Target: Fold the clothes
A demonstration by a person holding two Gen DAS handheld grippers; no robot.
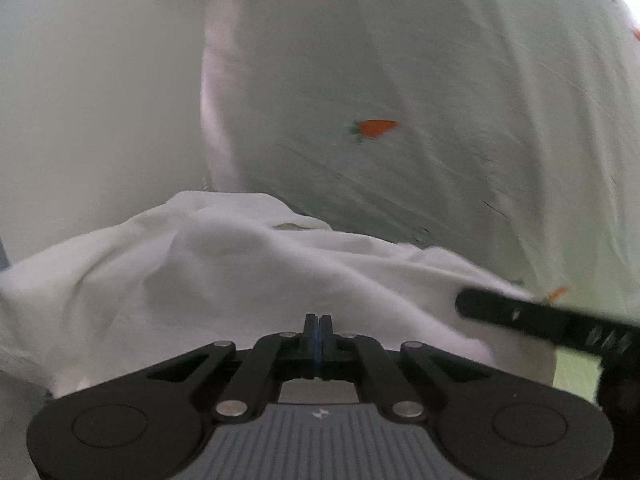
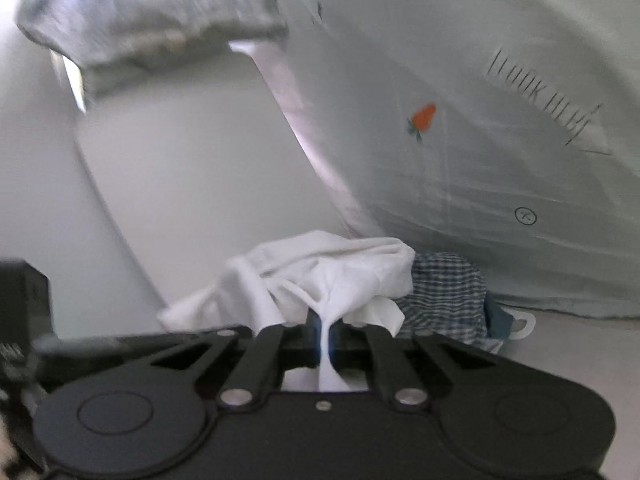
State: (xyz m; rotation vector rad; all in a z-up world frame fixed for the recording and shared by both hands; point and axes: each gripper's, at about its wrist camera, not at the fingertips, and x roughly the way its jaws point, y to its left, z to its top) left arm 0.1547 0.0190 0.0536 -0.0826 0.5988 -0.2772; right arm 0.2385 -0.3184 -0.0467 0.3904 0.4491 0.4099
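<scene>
Right hand-held gripper [image 2: 323,330] is clamped on a thin pinch of the white garment [image 2: 320,272], with a strip of fabric running back between the jaws toward the camera. The rest of it bunches up in the lower middle of the right wrist view, in front of a checked cloth [image 2: 444,296]. Left hand-held gripper [image 1: 318,330] has its jaws pressed together, and I can't tell if there's any fabric in there; the garment [image 1: 240,264] just spreads across the lower half of that view, beyond the tips.

What I'd worry about:

- The right grip looks like a small twisted bit, not a clean hem. Pull hard and it could slip out, or the whole thing lifts as a wad and never opens flat.
- If the left one is actually closed on nothing, only one corner is controlled, so the garment would swing and fold crooked.
- The checked cloth sits right against the white one, so it could get dragged along.
- The other gripper's finger [image 1: 520,314] pokes in at the lower right of the left view. They're close, so they could bump or tug against each other.

Both views are motion-blurred, and the carrot-print sheet [image 1: 400,80] fills the background.
</scene>
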